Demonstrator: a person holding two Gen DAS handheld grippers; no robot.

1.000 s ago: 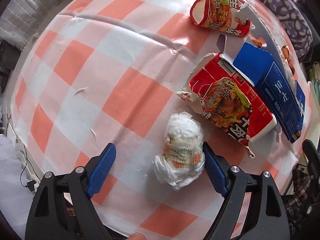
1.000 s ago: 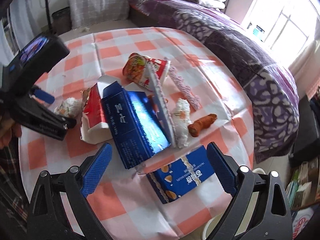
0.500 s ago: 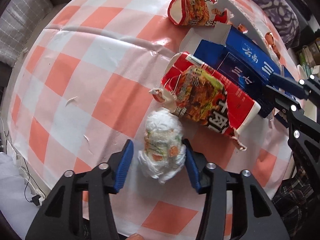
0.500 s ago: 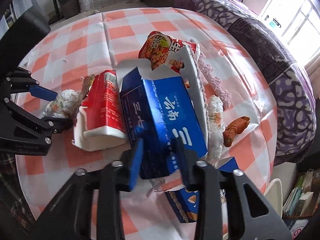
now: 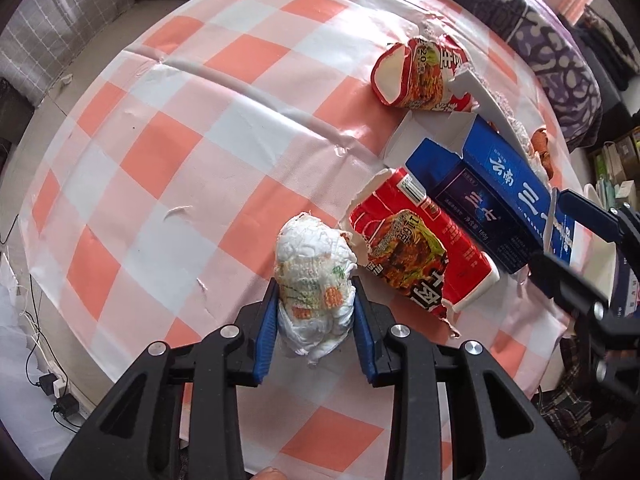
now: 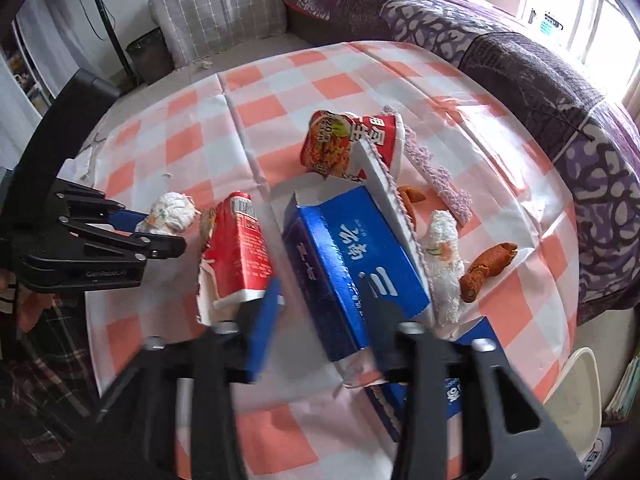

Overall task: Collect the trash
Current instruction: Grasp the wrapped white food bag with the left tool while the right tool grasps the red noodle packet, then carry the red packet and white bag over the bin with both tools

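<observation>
My left gripper (image 5: 314, 320) clamps its blue-padded jaws on a crumpled white tissue wad (image 5: 314, 280) near the edge of a round tabletop (image 5: 180, 160) draped in an orange, pink and white checked cloth, creased along its fold lines. My right gripper (image 6: 320, 312) has its jaws on either side of the near end of an open blue carton (image 6: 352, 252); motion blur hides the contact, so I cannot tell whether they have closed on it. Just beside the carton's left lies a torn red noodle packet (image 6: 240, 248), and a crushed red noodle cup (image 6: 348, 140) lies on its side behind it. To the carton's right sit a second soiled tissue (image 6: 444, 264), two brown scraps of food (image 6: 484, 264) and a strip of purple lace (image 6: 436, 176); a flattened blue biscuit box (image 6: 472, 384) lies under my right jaw. Around the tabletop, a purple patterned sofa (image 6: 540, 92) runs beneath a bright window (image 6: 580, 20), with a grey checked cushion (image 6: 224, 16) and a dark waste bin (image 6: 150, 54) at the far side.
</observation>
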